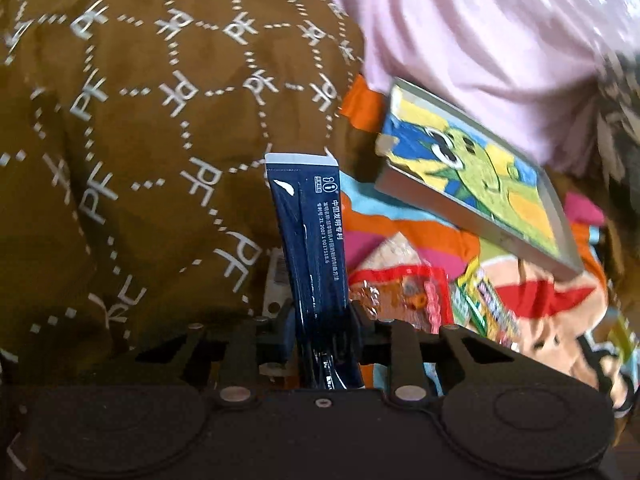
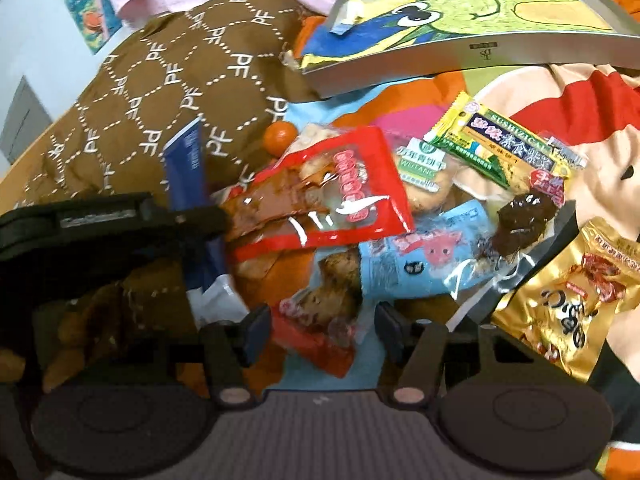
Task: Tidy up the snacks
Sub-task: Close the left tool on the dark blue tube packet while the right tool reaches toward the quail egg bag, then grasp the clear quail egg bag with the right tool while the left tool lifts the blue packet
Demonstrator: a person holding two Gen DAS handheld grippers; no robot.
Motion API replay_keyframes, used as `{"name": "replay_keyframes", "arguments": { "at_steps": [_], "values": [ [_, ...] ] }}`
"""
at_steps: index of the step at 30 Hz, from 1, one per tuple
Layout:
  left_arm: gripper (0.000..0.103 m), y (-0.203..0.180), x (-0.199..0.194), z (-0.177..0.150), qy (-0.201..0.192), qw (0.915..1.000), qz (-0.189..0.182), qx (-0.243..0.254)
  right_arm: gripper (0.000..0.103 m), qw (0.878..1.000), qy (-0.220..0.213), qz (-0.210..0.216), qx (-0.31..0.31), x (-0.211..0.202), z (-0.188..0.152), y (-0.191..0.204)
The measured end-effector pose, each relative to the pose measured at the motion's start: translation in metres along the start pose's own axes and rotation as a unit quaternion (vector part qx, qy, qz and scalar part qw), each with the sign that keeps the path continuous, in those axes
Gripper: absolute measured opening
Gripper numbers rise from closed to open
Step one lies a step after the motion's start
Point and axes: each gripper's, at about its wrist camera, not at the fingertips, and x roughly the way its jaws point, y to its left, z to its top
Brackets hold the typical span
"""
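The left hand-held gripper (image 1: 322, 320) pinches one upright navy sachet (image 1: 308, 236) with white print. The right hand-held gripper (image 2: 322, 330) stands spread over roughly eight heaped snack packets (image 2: 400, 200); one grey tray (image 2: 472, 50) lies at one o'clock.

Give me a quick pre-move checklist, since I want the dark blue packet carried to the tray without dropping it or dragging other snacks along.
1. Left gripper clamped on the dark blue packet: ok, both pads press its lower part.
2. Packet clear of the pile: ok, it stands upright, nothing hanging from it.
3. Tray has room: ok, its cartoon-lined floor is almost bare.
4. Tray sits level: not ok, it lies tilted on the bedding.
5. Right gripper free: ok, its jaws are open around a red-edged snack pack without pressing it.
6. Path to the tray: cannot tell, the picture is blurred there.
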Motion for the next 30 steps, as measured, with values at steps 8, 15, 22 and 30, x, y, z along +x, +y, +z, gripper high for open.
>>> {"name": "replay_keyframes", "arguments": {
  "at_steps": [8, 15, 22, 30],
  "values": [
    [0.029, 0.008, -0.004, 0.002, -0.014, 0.9995, -0.002, -0.027, 0.070, 0.998, 0.004, -0.050, 0.037, 0.026, 0.018, 0.005],
    [0.029, 0.014, -0.011, 0.006, -0.031, 0.9989, -0.006, -0.034, 0.084, 0.997, 0.008, -0.055, 0.062, 0.043, 0.028, 0.005],
    [0.029, 0.014, -0.010, 0.007, -0.031, 0.9991, -0.003, -0.028, 0.055, 0.997, 0.001, -0.061, 0.045, 0.035, 0.021, 0.000],
    [0.029, 0.005, -0.011, -0.001, -0.021, 0.9997, -0.010, -0.006, 0.046, 0.999, 0.044, -0.021, -0.018, 0.009, 0.011, -0.003]
  ]
}}
